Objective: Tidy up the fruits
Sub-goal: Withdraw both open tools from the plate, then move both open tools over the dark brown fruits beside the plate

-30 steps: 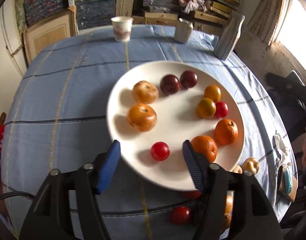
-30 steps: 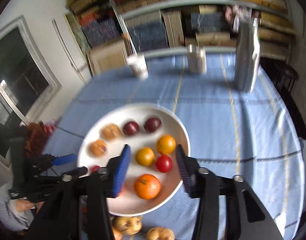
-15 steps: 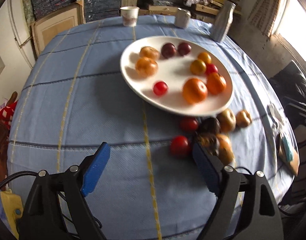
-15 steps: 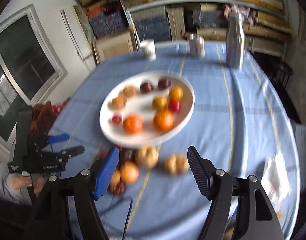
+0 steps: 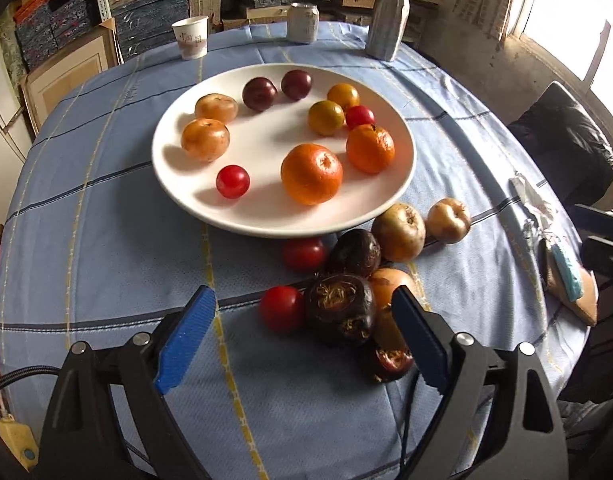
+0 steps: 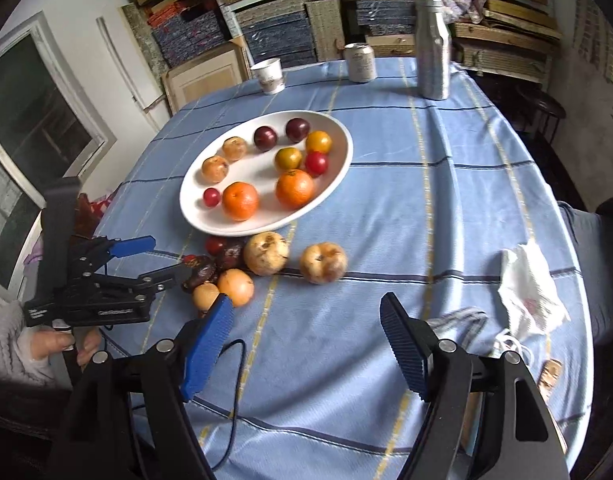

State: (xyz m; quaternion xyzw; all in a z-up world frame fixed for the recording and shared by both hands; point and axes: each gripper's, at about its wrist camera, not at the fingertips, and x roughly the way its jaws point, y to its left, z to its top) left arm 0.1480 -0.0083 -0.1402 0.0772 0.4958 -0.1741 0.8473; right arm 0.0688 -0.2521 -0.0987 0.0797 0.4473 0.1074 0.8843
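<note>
A white plate (image 5: pixel 266 216) (image 6: pixel 334 128) on the blue cloth holds two oranges (image 5: pixel 311 173), dark plums (image 5: pixel 259 93), small red fruits and several yellow-orange fruits. A loose pile lies in front of it: red tomatoes (image 5: pixel 281 308), a dark wrinkled fruit (image 5: pixel 340 308), tan pomegranates (image 5: pixel 398 232) (image 6: pixel 265 253). My left gripper (image 5: pixel 302 336) is open and empty, its jaws either side of a tomato and the dark fruit. It also shows in the right wrist view (image 6: pixel 154 256). My right gripper (image 6: pixel 306 340) is open and empty above bare cloth, near another pomegranate (image 6: pixel 323 262).
A paper cup (image 5: pixel 190 37), a can (image 5: pixel 302 22) and a metal bottle (image 5: pixel 387 20) stand at the table's far edge. Crumpled white tissue (image 6: pixel 530 292) and a cloth lie at the right edge. Shelves of stacked mats stand behind.
Both grippers have pulled back from above the plate toward the table's near side. The left one now sits low around the loose fruit pile. Both stay open.
</note>
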